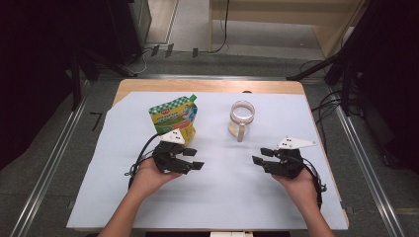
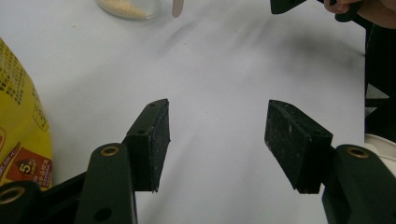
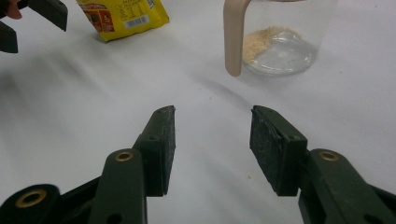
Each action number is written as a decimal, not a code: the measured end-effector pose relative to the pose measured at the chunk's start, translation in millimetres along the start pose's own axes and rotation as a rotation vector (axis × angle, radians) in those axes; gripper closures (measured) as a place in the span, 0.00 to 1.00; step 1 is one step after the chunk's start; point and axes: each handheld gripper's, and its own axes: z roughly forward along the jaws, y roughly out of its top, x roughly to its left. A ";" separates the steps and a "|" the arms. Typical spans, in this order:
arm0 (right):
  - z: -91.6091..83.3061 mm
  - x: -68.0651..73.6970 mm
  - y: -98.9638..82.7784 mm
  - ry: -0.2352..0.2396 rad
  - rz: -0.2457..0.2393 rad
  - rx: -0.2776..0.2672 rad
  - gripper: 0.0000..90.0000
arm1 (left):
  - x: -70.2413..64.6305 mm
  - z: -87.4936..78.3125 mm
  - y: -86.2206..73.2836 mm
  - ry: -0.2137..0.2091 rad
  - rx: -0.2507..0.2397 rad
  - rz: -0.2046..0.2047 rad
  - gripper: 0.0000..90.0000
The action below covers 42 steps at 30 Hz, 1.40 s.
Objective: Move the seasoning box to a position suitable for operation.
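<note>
A yellow and green food pouch (image 1: 174, 118) stands upright on the white sheet, just beyond my left gripper (image 1: 194, 159). That gripper is open with nothing between its jaws, as the left gripper view (image 2: 217, 140) confirms; the pouch (image 2: 18, 135) fills its left edge. A clear measuring cup (image 1: 242, 116) with a beige handle and some beige grains at its bottom stands mid-table. My right gripper (image 1: 263, 156) hovers open and empty in front and to the right of the cup. In the right gripper view (image 3: 212, 147) the cup (image 3: 280, 42) lies ahead and the pouch (image 3: 123, 16) at upper left.
A white sheet (image 1: 222, 197) covers the wooden table (image 1: 207, 86). Metal rails run along the floor on both sides. Dark equipment stands and cables sit beyond the table's far corners.
</note>
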 end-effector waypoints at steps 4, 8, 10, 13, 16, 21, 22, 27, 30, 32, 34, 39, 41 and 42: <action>1.5 2.2 1.1 -0.004 -0.010 -0.002 0.56 | -0.9 -2.1 0.1 -0.006 -0.010 0.011 0.45; -0.6 3.9 1.9 -0.022 -0.013 -0.003 0.53 | -0.9 -1.3 -0.7 -0.022 0.010 0.005 0.44; -1.6 5.0 1.9 -0.028 -0.015 -0.008 0.52 | -2.6 -1.3 -0.7 -0.022 0.012 0.016 0.44; -1.8 5.2 2.5 -0.025 -0.015 -0.011 0.51 | -3.1 -1.6 0.3 -0.027 0.008 0.018 0.44; 0.1 4.8 3.6 -0.012 -0.013 -0.010 0.51 | -3.5 -1.6 0.4 -0.026 0.006 0.024 0.44; 1.9 7.5 7.0 -0.011 -0.029 0.004 0.50 | -4.4 -1.5 1.5 -0.062 -0.009 0.024 0.43; 1.3 7.9 7.2 -0.012 -0.027 0.002 0.50 | -5.3 -1.4 2.1 -0.058 -0.005 0.032 0.42; -0.9 8.3 7.6 -0.021 -0.025 -0.001 0.50 | -6.0 -1.0 3.4 -0.065 0.000 0.037 0.42; -2.2 7.8 8.4 -0.028 -0.021 -0.005 0.49 | -4.3 -2.0 3.6 -0.071 -0.005 0.028 0.42; -2.2 8.0 8.4 -0.030 -0.018 -0.005 0.47 | -3.5 -3.7 3.6 -0.095 -0.013 0.011 0.42; -3.2 9.2 7.9 -0.044 -0.017 0.005 0.47 | -4.0 -6.8 4.2 -0.112 -0.034 0.002 0.41; -4.5 12.2 10.7 -0.044 -0.005 -0.009 0.44 | -2.8 -6.8 2.8 -0.080 -0.013 0.019 0.42; -1.7 13.1 12.3 -0.037 -0.009 -0.004 0.44 | -2.0 -5.9 2.2 -0.073 0.001 0.024 0.42; -0.7 13.6 13.2 -0.038 -0.010 -0.001 0.44 | -2.2 -5.8 2.1 -0.072 0.003 0.028 0.42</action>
